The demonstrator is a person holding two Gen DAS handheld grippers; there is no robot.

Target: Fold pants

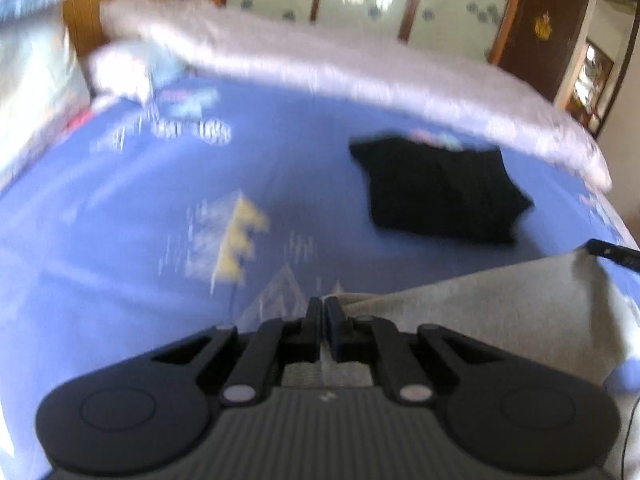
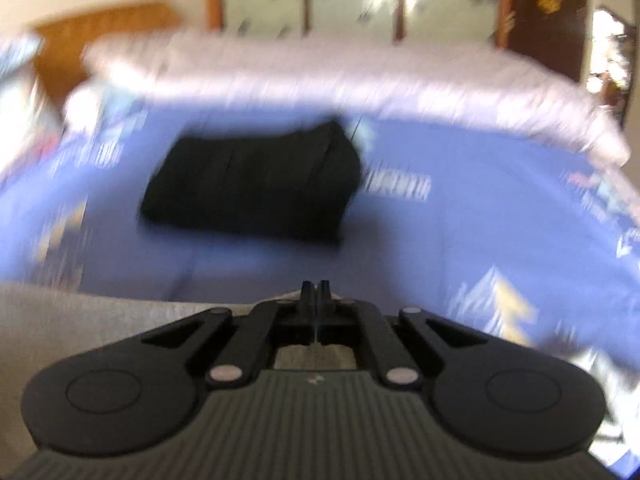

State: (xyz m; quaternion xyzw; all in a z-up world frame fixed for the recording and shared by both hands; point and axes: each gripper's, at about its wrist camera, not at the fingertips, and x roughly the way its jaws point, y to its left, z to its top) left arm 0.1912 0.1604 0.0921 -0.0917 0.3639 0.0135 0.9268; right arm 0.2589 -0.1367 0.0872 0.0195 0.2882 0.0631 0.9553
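So both tongs, left gripper (image 1: 323, 307) and right gripper (image 2: 315, 290), look pinched tight on the light grey fabric pants (image 1: 500, 312) over the blue patterned bedsheet (image 1: 120, 240), probably mid-fold, so next just carry that edge across evenly.

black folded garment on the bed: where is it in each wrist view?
Left wrist: black folded garment lies right of centre, upper middle, on the blue sheet.
Right wrist: it lies left of centre, upper middle.
Shared landmark: white rolled blanket behind it.
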